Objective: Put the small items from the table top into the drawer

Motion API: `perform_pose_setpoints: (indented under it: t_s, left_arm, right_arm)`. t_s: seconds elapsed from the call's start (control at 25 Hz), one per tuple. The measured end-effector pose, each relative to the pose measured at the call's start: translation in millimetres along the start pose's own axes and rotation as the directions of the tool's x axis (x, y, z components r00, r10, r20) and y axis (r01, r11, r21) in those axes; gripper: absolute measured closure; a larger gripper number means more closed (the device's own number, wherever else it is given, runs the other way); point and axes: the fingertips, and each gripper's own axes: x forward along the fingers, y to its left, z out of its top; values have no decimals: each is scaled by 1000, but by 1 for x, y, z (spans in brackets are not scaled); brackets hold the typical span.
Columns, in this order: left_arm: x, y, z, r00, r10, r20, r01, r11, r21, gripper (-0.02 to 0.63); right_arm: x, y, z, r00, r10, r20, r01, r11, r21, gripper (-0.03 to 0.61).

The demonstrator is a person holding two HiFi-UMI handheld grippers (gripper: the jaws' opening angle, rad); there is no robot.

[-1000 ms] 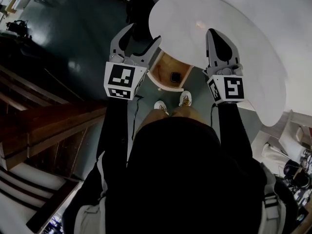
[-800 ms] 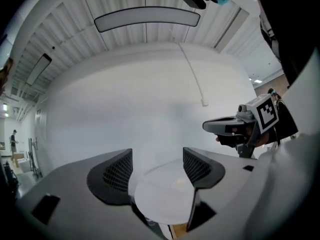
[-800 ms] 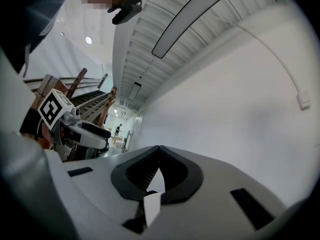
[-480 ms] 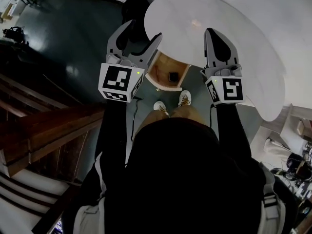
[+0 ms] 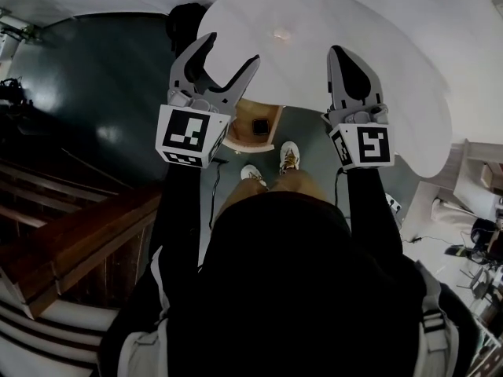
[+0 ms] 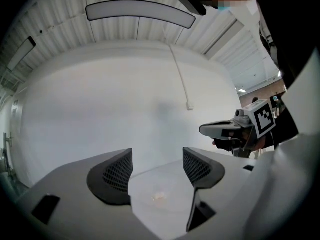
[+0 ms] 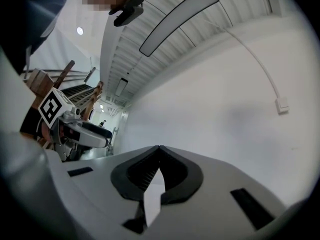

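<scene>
The round white table top fills the upper right of the head view. Under its near edge the wooden drawer stands open, with a small dark square item inside. A small pale spot lies on the table; I cannot tell whether it is an item or a glint. My left gripper is open and empty over the table's left edge. Between its jaws the left gripper shows the same spot. My right gripper is shut over the table, and the right gripper holds nothing.
The person's shoes stand on the dark floor below the drawer. Wooden stairs run along the left. Cluttered gear sits at the right edge. Both gripper views face a white wall and a long ceiling lamp.
The table and drawer have slid left in the head view. My left gripper has moved forward over the table's edge, still open. The right gripper stays shut.
</scene>
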Motion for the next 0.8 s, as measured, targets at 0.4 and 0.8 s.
perform_pose_setpoints:
  t_s: [0.4, 0.8]
  left_arm:
    - [97, -25, -41, 961, -205, -187, 240, 953, 184, 285]
    - [180, -48, -152, 827, -314, -466, 447, 870, 207, 287]
  right_arm:
    - [5, -49, -35, 998, -25, -53, 29, 997, 75, 552]
    - [26, -87, -64, 995, 2, -96, 8, 994, 104, 552]
